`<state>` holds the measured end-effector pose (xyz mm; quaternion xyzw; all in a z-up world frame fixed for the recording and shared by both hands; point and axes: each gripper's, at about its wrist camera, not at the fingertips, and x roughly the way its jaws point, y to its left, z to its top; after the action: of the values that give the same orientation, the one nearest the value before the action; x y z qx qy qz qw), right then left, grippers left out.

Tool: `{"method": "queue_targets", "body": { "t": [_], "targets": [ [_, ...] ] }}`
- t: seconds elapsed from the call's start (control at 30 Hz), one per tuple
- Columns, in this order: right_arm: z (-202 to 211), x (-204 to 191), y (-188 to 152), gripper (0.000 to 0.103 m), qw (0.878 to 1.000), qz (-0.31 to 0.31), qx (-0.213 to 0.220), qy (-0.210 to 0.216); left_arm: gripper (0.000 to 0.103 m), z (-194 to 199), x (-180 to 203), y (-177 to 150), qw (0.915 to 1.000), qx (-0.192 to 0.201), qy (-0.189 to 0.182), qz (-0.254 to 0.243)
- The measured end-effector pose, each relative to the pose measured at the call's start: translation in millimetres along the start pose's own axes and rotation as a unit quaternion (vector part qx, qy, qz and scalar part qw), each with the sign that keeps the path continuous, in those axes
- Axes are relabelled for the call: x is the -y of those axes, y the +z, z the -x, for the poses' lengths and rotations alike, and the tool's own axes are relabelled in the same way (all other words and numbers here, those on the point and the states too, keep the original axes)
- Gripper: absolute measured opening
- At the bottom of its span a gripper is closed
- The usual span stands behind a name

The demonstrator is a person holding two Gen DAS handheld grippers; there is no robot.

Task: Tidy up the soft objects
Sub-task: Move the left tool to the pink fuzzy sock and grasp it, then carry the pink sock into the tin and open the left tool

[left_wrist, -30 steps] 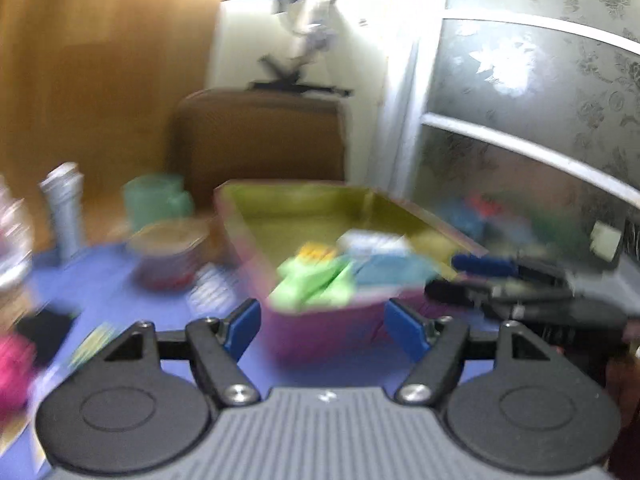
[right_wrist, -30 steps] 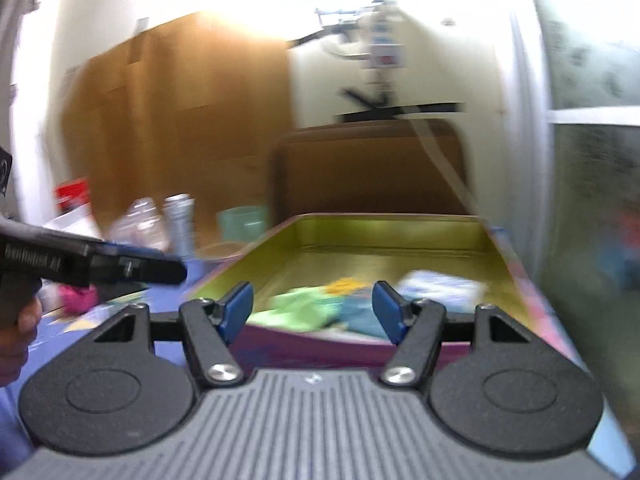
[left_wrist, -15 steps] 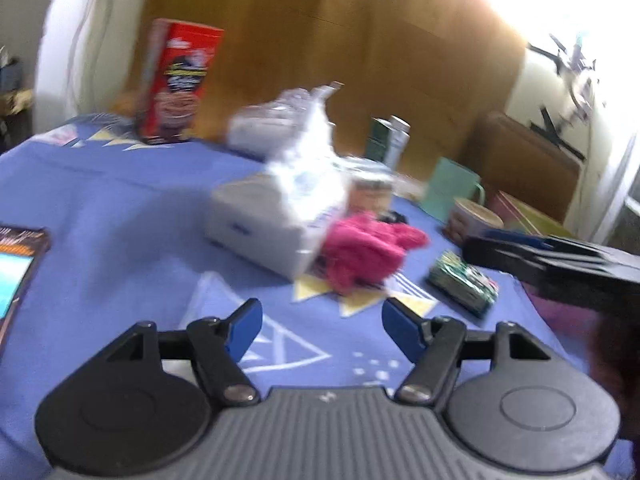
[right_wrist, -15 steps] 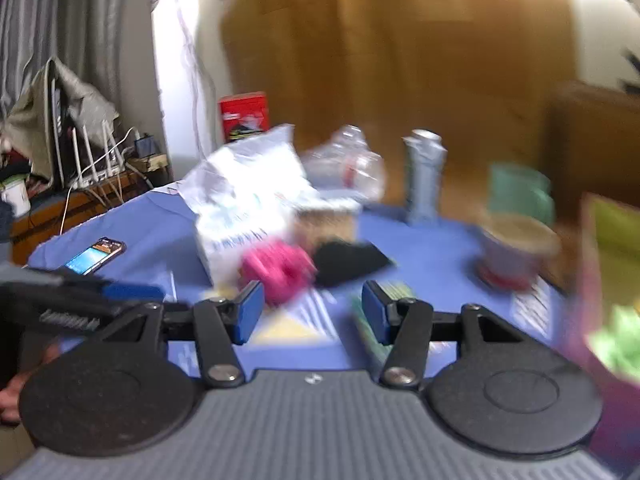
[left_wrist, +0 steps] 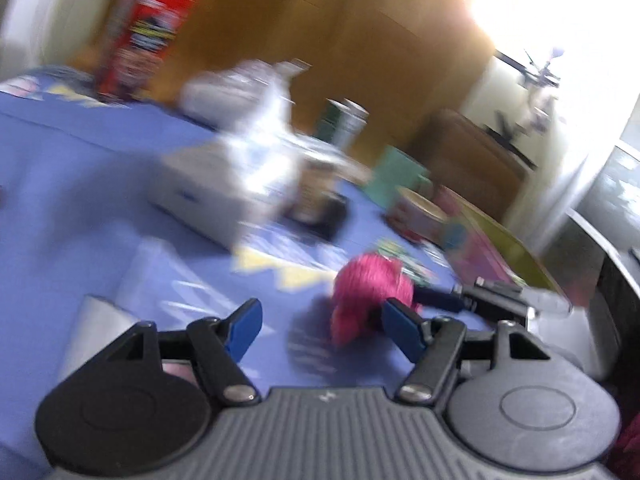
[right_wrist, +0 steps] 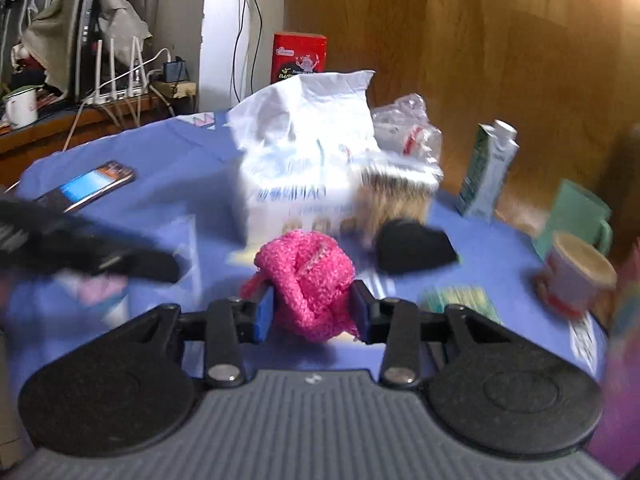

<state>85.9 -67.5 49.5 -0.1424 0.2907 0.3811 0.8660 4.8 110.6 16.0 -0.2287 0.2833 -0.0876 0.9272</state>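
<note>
A pink knitted cloth [right_wrist: 306, 282] sits bunched between the blue pads of my right gripper [right_wrist: 310, 314], which is shut on it just above the blue tablecloth. In the left wrist view the same pink cloth [left_wrist: 370, 290] shows held by the right gripper's fingers [left_wrist: 436, 298] coming in from the right. My left gripper [left_wrist: 322, 326] is open and empty, just left of the cloth. A black soft piece [right_wrist: 412, 248] lies behind the pink cloth. The pink tin tray [left_wrist: 496, 248] with a yellow-green inside stands at the right.
A white bag [right_wrist: 304, 148] and box stand mid-table, with a clear plastic bag [right_wrist: 408, 132], a carton [right_wrist: 486, 172], a green mug [right_wrist: 576, 216], a paper cup [right_wrist: 576, 276], a red box [right_wrist: 298, 58], a phone [right_wrist: 92, 184] and a card pack [right_wrist: 460, 304] around.
Both grippers swung from the tray to the table's left part. My right gripper closed on the pink cloth. My left gripper moved nearer to it and stayed open.
</note>
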Motion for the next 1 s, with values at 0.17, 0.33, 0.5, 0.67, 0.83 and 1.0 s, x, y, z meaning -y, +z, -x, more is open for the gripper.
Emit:
{"method": "queue_targets", "body": {
  "t": [0.17, 0.33, 0.5, 0.67, 0.83, 1.0],
  "targets": [
    [56, 1, -44, 0.044, 0.999, -0.008, 0.008, -0.041, 0.07, -24, 52, -16, 0.9951, -0.044, -0.065, -0.059],
    [85, -6, -75, 0.044, 0.995, -0.014, 0.013, -0.094, 0.056, -56, 95, -35, 0.9853, -0.105, -0.098, -0.093],
    [99, -1, -93, 0.055, 0.993, -0.042, 0.023, -0.11, 0.044, -75, 118, -47, 0.9792, -0.136, -0.101, -0.112],
    [94, 14, -98, 0.06, 0.992, -0.078, 0.018, -0.103, 0.043, -73, 122, -44, 0.9789, -0.143, -0.105, -0.101],
    [97, 20, -104, 0.04, 0.991, -0.099, 0.024, -0.088, 0.043, -79, 143, -44, 0.9739, -0.147, -0.113, -0.131],
    [121, 34, -115, 0.04, 0.984, -0.126, 0.048, -0.119, 0.043, -98, 180, -44, 0.9616, -0.164, -0.144, -0.167]
  ]
}}
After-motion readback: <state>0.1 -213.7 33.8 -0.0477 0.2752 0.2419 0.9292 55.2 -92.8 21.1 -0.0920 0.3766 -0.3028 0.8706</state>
